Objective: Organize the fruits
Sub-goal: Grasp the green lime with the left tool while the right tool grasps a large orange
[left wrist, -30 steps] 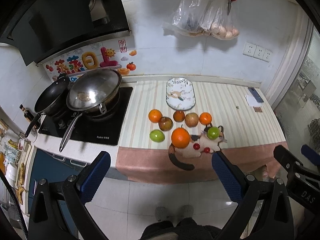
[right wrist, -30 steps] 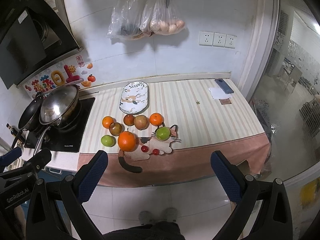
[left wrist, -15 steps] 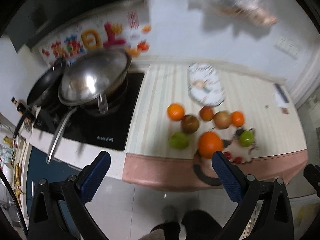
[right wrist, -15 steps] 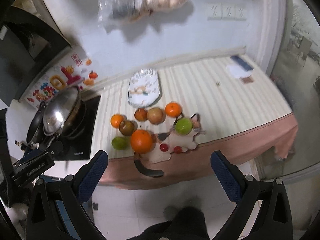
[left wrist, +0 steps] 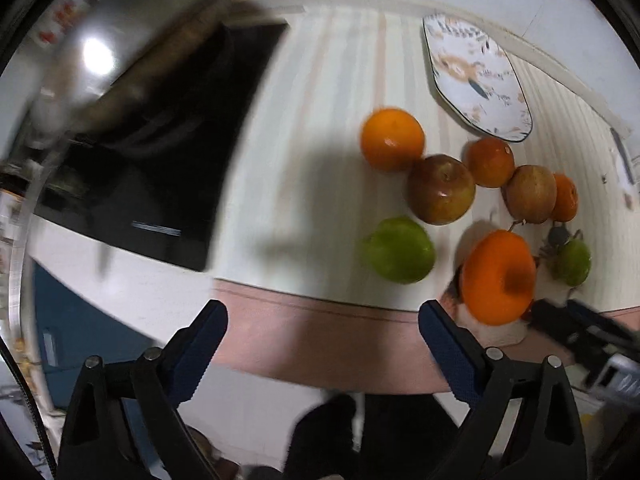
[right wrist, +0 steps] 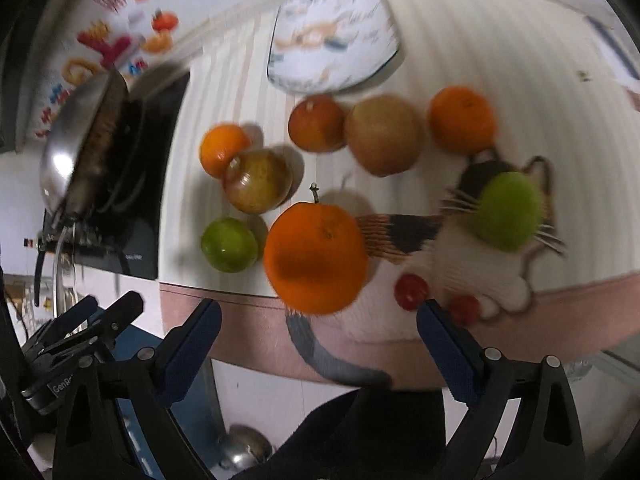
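Note:
Several fruits lie on the striped counter: a big orange (right wrist: 316, 258) with a stem, a green fruit (right wrist: 229, 245) at front left, a brownish apple (right wrist: 258, 181), small oranges (right wrist: 224, 149) (right wrist: 462, 119), and a second green fruit (right wrist: 510, 210) on a cat-shaped mat (right wrist: 472, 264). An oval patterned plate (right wrist: 334, 44) lies behind them. My right gripper (right wrist: 318, 336) is open and empty, just before the counter edge below the big orange. My left gripper (left wrist: 323, 340) is open and empty, before the counter edge, below the front green fruit (left wrist: 400, 250). The big orange (left wrist: 498, 276) sits to its right.
A steel wok (left wrist: 120, 40) sits on a black hob (left wrist: 160, 152) at the left. Two small red tomatoes (right wrist: 412, 292) lie on the mat's front. The other gripper shows at the left edge of the right wrist view (right wrist: 72, 344). The counter's pink front edge (left wrist: 320, 320) is close.
Both grippers have moved forward and down toward the counter, so the fruits appear much larger and nearer. Both stay open. The fruits have not moved.

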{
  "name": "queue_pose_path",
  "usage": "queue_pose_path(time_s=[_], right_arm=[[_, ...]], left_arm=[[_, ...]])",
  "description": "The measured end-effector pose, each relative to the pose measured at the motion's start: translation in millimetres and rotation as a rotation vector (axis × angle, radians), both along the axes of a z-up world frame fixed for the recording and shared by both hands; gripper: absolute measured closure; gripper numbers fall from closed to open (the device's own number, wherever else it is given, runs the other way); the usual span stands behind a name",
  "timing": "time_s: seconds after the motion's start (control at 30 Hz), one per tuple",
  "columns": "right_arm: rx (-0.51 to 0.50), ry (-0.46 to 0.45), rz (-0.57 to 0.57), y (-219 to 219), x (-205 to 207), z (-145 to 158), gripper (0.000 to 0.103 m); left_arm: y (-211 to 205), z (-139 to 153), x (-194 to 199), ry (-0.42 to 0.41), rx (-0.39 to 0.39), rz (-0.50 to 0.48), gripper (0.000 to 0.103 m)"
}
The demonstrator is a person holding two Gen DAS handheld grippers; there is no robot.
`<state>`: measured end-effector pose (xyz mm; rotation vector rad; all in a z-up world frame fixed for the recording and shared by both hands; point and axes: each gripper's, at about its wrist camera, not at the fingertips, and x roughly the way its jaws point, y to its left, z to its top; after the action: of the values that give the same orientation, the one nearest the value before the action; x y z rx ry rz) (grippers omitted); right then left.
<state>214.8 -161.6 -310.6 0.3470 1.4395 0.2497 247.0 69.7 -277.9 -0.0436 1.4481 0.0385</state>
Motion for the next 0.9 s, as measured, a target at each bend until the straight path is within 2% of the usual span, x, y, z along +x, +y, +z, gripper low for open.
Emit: queue_pose_path(time_s=[0.2,0.3,0.37,0.4,0.5,0.53,0.63,0.8,0.87,0.9], right_arm=[[0.043,0.069,0.051,9.9,16.8,-33.3,0.004],[0.048,0.091,0.071,12.1,19.9,-39.0,0.004],[0.052,0.104,0.084,15.3,23.5,-42.8,0.004],[0.052,0.106,0.087,16.4,24.5,-43.6,0.004],[0.046,0.126,0.098,20.5,30.2,-51.1,0.004],[0.045,0.128,0.1,21.6,29.5,-51.1,0.004],[0.032,0.135,0.107,29.1,34.2,-54.9,0.005],[0.013,0.175,0.115,39.1,40.1,-70.3,0.015],[-0.014,0.169,0.119,41.7,40.3,-72.1,0.021],[-0.013,0.163,0.118,40.9,39.2,-71.7,0.021]], left_arm=[[12.2,-47.8,37.3,0.177,-0.245,0.182,0.009],[7.9,-66.0,48.3,0.226,-0.303,0.236,0.011],[2.7,-75.2,53.9,0.248,-0.311,0.241,0.018],[0.6,-79.0,55.7,0.257,-0.31,0.243,0.028],[-1.6,-82.3,61.7,0.24,-0.372,0.254,0.044],[-3.0,-79.8,62.5,0.234,-0.374,0.25,0.047],[-7.8,-71.4,61.4,0.202,-0.301,0.204,0.047],[-11.1,-64.9,61.1,0.188,-0.288,0.174,0.047],[-13.4,-65.3,66.7,0.182,-0.278,0.17,0.047],[-11.2,-69.1,66.0,0.181,-0.272,0.168,0.047]])
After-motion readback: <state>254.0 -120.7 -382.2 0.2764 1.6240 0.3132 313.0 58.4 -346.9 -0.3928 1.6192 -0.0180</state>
